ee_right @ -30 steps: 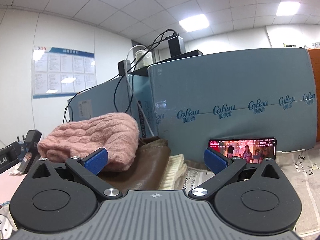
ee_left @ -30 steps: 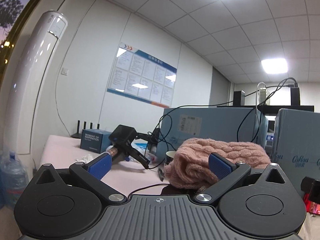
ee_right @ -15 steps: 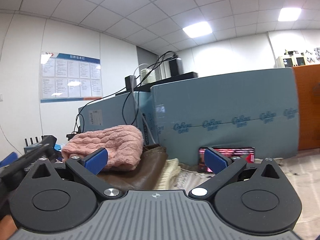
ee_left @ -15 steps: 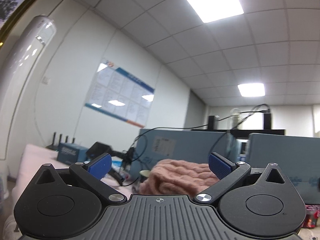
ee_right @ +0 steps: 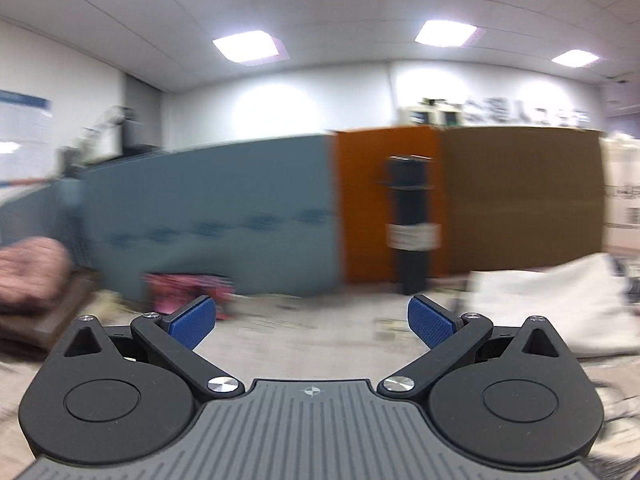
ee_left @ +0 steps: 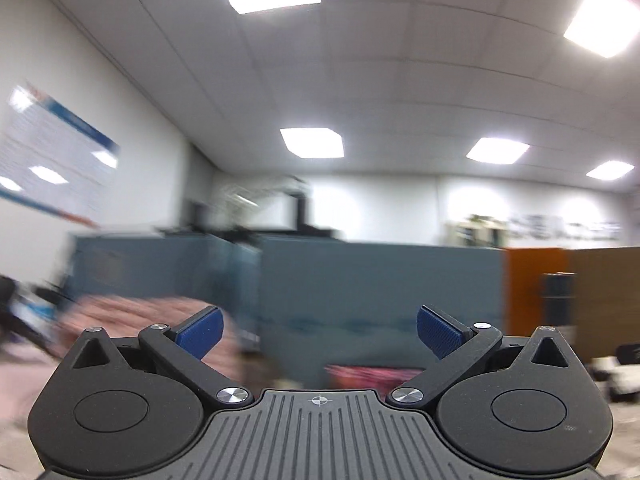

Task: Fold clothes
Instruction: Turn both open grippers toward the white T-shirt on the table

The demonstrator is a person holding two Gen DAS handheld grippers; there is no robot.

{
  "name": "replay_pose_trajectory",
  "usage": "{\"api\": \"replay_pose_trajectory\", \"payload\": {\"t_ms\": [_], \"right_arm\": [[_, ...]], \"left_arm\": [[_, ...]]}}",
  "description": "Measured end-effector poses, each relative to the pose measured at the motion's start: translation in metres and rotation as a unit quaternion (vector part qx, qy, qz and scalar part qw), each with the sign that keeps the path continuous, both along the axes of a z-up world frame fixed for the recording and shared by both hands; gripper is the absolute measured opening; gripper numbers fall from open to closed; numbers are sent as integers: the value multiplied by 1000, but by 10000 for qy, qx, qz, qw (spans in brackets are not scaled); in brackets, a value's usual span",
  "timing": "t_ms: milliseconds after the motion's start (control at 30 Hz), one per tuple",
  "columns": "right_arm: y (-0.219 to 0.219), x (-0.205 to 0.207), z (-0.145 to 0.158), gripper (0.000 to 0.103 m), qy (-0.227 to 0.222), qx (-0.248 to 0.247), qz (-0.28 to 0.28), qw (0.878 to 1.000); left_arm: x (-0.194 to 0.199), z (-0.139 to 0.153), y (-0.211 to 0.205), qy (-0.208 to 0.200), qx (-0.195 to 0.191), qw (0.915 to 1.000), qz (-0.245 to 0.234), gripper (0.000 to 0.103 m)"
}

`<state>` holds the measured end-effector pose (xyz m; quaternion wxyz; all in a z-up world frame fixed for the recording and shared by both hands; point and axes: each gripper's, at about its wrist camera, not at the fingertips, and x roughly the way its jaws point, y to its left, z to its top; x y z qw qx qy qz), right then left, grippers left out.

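Observation:
Both views are motion-blurred. A pink knitted garment point(ee_left: 132, 316) lies at the far left in the left wrist view, and it shows at the left edge of the right wrist view point(ee_right: 28, 272) on a brown garment point(ee_right: 48, 320). A white cloth point(ee_right: 552, 304) lies at the right on the table. My left gripper point(ee_left: 319, 330) is open and empty, held in the air and pointed at the room. My right gripper point(ee_right: 312, 326) is open and empty above the table.
Blue-grey partition boards point(ee_right: 208, 220) stand behind the table. An orange panel point(ee_right: 384, 204) and a brown board point(ee_right: 520, 200) stand to the right, with a black cylinder point(ee_right: 412, 224) in front. A phone with a pink screen point(ee_right: 184, 284) leans on the partition.
Both grippers have swung to the right. The pink garment has slid to the left edge of both views, and the orange panel and white cloth have come into view. Both grippers stay open.

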<state>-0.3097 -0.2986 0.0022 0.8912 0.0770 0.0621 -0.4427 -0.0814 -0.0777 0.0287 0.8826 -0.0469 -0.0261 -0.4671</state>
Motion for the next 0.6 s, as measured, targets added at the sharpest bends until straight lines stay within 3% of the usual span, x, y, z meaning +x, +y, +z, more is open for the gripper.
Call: {"api": "replay_pose_trajectory", "payload": {"t_ms": [100,233,367,467,600], "right_arm": [[-33,-24,-4,103,800,107,-211,9965],[-72,-51,-14,103,1601,97,-669,9848],[-110,-60,-31,103,2169,204,-926,9716],[-127,-51,-40,103,2804,77,-958,9551],[-146,-51,-46,103,3047,96,-1083,9462]], "left_arm": [[1,0,-33,666,439,9890,-1245,103],[4,-10,-83,1541,908,9517,-2494,103],[-6,-18,-128,2090,1068,9230,-3049,103],[-16,-18,-153,2290,1121,9127,-3193,103],[-30,-20,-180,2473,1252,9002,-3358,103]]}}
